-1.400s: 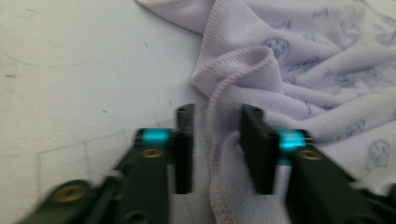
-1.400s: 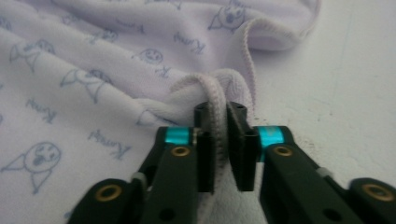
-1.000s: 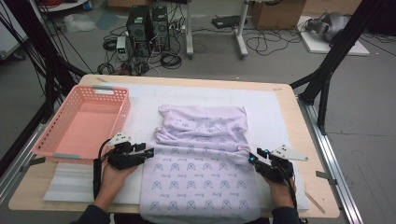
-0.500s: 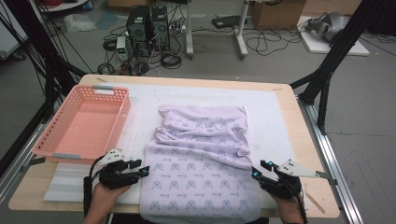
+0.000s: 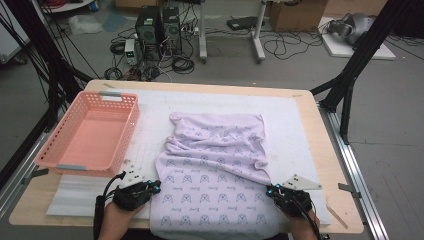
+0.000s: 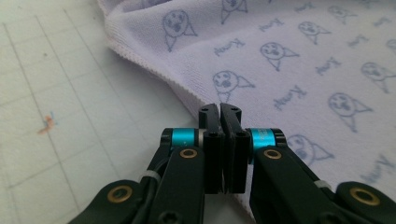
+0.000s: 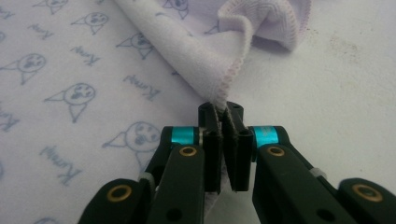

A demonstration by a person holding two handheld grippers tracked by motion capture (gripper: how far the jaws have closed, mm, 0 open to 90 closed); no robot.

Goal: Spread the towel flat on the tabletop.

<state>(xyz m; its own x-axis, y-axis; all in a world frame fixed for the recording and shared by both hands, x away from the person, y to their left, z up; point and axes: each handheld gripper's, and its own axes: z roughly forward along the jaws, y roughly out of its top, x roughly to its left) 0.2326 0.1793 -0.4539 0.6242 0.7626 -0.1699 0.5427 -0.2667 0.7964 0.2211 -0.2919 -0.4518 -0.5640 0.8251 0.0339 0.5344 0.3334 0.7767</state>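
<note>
A lab: computer towers and tangled cables on the floor at twelve o'clock, black rig struts at two.

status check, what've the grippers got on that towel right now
Left gripper shut on the towel at its left edge, jaws just closed. Right gripper shut on its right edge. Towel part folded on the white mat. Pink basket well aside.

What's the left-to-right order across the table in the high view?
pink basket → left gripper → lilac towel → right gripper, both grippers' jaws shut on the towel's side edges.
</note>
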